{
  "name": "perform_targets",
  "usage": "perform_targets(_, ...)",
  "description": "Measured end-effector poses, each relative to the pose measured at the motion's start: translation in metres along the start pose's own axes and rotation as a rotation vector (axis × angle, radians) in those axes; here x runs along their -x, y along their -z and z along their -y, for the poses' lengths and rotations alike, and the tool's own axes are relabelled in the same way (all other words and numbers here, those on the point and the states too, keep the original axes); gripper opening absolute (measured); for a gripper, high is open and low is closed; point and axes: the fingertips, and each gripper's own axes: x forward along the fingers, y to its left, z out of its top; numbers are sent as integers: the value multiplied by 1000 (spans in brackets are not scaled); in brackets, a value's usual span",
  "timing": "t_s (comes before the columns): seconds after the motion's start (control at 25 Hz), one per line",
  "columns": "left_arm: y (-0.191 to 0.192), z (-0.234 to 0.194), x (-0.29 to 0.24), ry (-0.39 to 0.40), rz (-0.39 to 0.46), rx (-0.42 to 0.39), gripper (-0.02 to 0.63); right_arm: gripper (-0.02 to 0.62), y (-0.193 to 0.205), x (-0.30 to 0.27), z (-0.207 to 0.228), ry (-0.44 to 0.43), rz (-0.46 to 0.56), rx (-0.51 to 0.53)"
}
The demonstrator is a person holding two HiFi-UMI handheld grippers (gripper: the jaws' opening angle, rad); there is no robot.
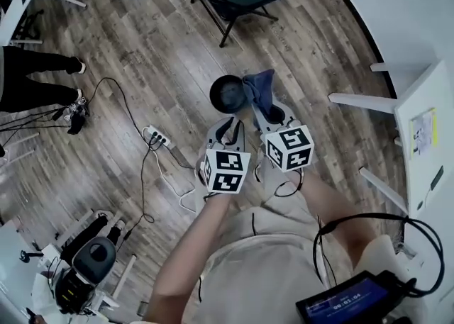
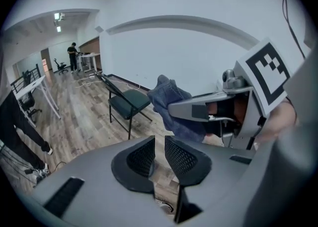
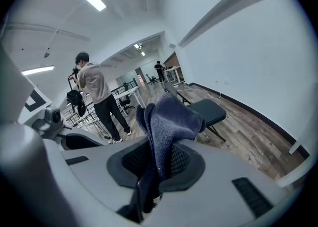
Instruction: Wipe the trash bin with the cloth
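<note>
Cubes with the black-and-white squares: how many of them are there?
2. The left cube sits on the left gripper. The right cube sits beside it on the right gripper, which holds the cloth. No others show, and none seem hidden.

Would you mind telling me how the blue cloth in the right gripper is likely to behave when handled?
Probably floppy: the blue cloth folds and droops where the right gripper pinches it. Likely light, since that narrow pinch alone holds it up. Its knitted surface looks grippy, so slipping out seems unlikely.
</note>
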Motion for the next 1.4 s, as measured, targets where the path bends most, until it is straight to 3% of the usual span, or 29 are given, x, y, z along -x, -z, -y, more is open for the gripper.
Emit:
perform_targets(0.32, -71, 52, 86, 30, 32, -54, 72, 54, -99, 95, -31, -9, 48, 13)
perform_targets(0.6, -119, 90, 143, 43, 107, -80, 72, 54, -148, 168, -51, -36, 91, 36)
perform_targets(1.0, -155, 170, 202, 83, 188, -134, 72, 54, -175, 264, -64, -88, 128, 73)
perform_targets(1.4, -146, 209, 228, 67, 238, -146, 72, 54, -170, 318, -63, -116, 161, 124)
